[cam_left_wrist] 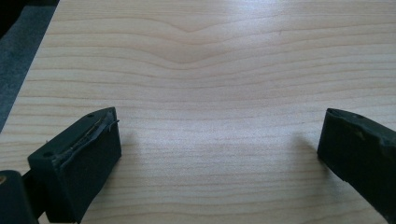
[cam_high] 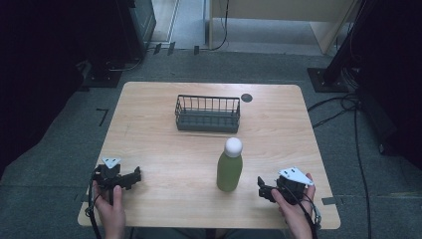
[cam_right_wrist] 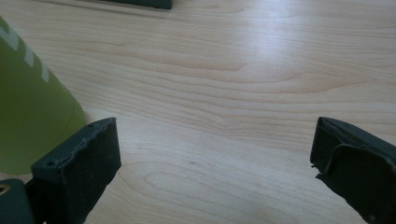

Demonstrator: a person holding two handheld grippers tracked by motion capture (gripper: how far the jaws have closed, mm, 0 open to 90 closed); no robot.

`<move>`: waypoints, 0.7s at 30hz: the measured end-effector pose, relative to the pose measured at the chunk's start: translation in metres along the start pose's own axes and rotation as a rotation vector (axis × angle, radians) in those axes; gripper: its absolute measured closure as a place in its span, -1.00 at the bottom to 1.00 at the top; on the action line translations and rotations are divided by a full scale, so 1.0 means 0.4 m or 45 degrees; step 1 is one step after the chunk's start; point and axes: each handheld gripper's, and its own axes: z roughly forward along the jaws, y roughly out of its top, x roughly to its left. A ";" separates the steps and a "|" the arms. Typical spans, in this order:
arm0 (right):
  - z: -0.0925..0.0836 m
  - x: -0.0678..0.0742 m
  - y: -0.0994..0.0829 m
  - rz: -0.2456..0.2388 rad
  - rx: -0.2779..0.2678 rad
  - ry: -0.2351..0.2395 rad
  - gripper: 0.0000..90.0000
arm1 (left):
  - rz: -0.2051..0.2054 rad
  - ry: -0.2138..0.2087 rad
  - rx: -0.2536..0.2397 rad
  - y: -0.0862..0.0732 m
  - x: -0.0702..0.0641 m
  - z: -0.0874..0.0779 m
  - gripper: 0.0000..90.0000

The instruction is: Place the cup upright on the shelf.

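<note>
Light wooden table (cam_high: 164, 159) with rounded corners — work surface

Tall green bottle with white round cap (cam_high: 230, 166): upright, near table centre toward 6 o'clock, between both grippers

Dark wire basket (cam_high: 207, 113): toward 12 o'clock from bottle, well apart

Small dark round disc (cam_high: 246, 97): just beside basket, at its 1 o'clock

Left gripper (cam_high: 133, 177): at 8 o'clock, held in left hand (cam_high: 112, 209) — jaws spread wide over bare wood

Right gripper (cam_high: 262, 187): at 4 o'clock, held in right hand (cam_high: 293, 211), jaws spread wide; bottle near one jaw, contact not discernible
</note>
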 end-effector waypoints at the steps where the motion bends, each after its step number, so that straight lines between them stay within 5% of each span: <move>1: 0.002 0.003 -0.001 -0.005 0.000 0.008 -0.97 | -0.001 0.000 -0.001 0.000 0.000 0.000 -1.00; 21: -0.001 0.091 -0.007 -0.142 0.014 0.178 -0.93 | 0.000 0.000 0.000 0.000 0.000 0.000 -1.00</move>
